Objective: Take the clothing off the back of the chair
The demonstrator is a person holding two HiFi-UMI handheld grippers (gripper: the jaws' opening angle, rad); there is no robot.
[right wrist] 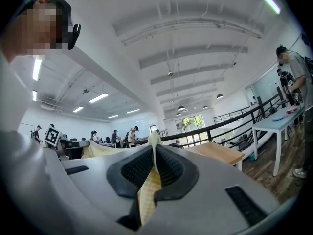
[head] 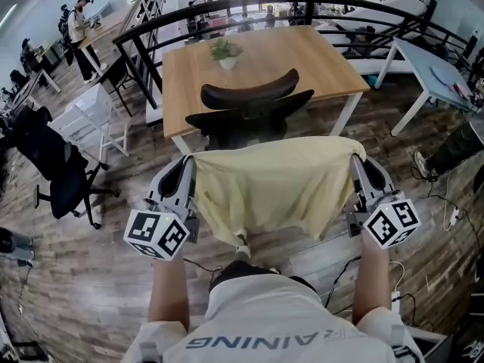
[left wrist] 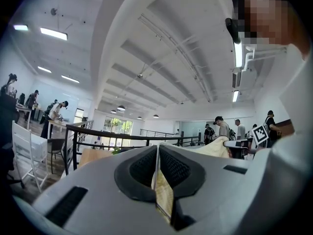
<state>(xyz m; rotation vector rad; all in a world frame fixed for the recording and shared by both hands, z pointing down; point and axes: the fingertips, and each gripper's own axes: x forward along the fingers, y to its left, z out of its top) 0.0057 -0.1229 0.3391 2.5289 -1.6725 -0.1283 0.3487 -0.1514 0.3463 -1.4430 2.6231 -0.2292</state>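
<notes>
A pale yellow garment (head: 268, 187) hangs spread between my two grippers, clear of the black office chair (head: 249, 108) that stands behind it at the wooden table (head: 257, 63). My left gripper (head: 189, 159) is shut on the garment's left top corner, and my right gripper (head: 355, 157) is shut on its right top corner. In the left gripper view the yellow cloth (left wrist: 164, 195) is pinched between the closed jaws. The right gripper view shows the same cloth (right wrist: 149, 190) clamped in its jaws. The garment's lower edge hangs in front of the person's legs.
A small potted plant (head: 225, 53) stands on the wooden table. A black railing (head: 151, 29) runs behind it. A white chair (head: 94, 119) and a black office chair (head: 57, 169) stand at the left, a white table (head: 435, 74) at the right. Cables (head: 435, 210) lie on the floor.
</notes>
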